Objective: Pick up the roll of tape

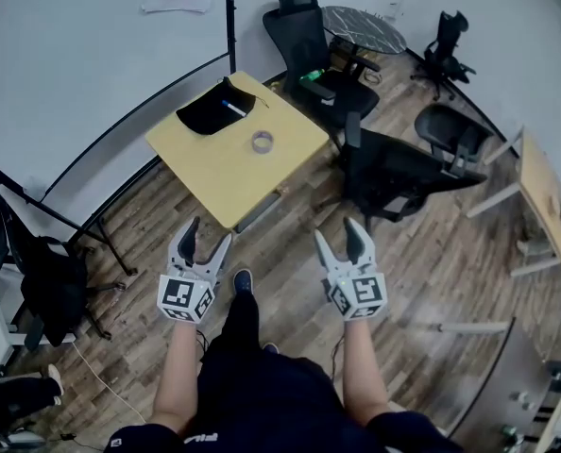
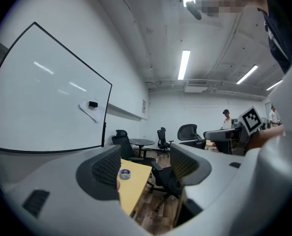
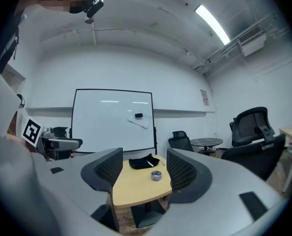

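- Jaws on both grippers stand wide apart with nothing between the pads: left gripper (image 1: 211, 232) and right gripper (image 1: 339, 230) are both empty, held level over the wood floor (image 1: 290, 243) on the near side of the table (image 1: 214, 173).
- Roll of tape (image 1: 263, 142) lies flat on the yellow top, roughly mid-table toward the far edge, well apart from either gripper.
- Black cloth item (image 1: 212, 113) with a pen on it sits at the far-left corner, near the tape but not touching it.
- My read: approach phase, pick not started.
- The right gripper view has the tape centred between the jaws, while in the left gripper view it sits close to the left pad. I'd go with the right.
- The roll is low and flat, so tip the jaws down and straddle its outer rim from above, or put one pad into the core and one outside.
- Keep the jaws wide until the pads are level with the roll's wall, then close.
- Risks: pads scraping the tabletop, nudging the roll toward the black item, clipping the black chair (image 1: 394, 173) at the table's right side.
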Tool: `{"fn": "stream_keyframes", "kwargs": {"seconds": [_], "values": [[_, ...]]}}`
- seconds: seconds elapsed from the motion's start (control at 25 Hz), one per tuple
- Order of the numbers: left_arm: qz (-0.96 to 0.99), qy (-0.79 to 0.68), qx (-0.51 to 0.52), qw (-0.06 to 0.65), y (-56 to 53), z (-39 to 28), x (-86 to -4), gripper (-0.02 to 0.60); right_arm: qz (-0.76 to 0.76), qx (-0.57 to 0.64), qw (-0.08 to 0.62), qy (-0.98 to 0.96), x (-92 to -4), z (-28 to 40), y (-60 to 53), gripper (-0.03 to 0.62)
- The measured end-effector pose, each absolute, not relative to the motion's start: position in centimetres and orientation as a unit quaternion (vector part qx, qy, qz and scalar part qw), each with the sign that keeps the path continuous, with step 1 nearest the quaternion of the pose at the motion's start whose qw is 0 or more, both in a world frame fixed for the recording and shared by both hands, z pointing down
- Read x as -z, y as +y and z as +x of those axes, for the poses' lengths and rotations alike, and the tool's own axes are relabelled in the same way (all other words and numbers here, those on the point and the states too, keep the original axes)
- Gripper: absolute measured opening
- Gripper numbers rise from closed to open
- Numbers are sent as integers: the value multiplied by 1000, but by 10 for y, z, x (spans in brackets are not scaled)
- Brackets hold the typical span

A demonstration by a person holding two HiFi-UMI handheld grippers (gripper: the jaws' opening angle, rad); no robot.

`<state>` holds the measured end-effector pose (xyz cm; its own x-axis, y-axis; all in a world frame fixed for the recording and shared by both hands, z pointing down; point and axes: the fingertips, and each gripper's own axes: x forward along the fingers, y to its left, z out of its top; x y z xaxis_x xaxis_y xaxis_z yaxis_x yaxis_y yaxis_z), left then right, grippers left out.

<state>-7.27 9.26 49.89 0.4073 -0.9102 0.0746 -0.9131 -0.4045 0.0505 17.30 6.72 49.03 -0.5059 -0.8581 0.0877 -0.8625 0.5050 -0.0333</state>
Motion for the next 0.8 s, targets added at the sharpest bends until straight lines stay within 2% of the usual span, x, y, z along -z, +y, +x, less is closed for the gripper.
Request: {"fn": "stream_keyframes", "kwargs": {"seconds": [0.8], "values": [[833, -549, -25, 66, -51, -123, -513, 290, 490, -70, 64, -867, -509, 124, -82, 278]]}}
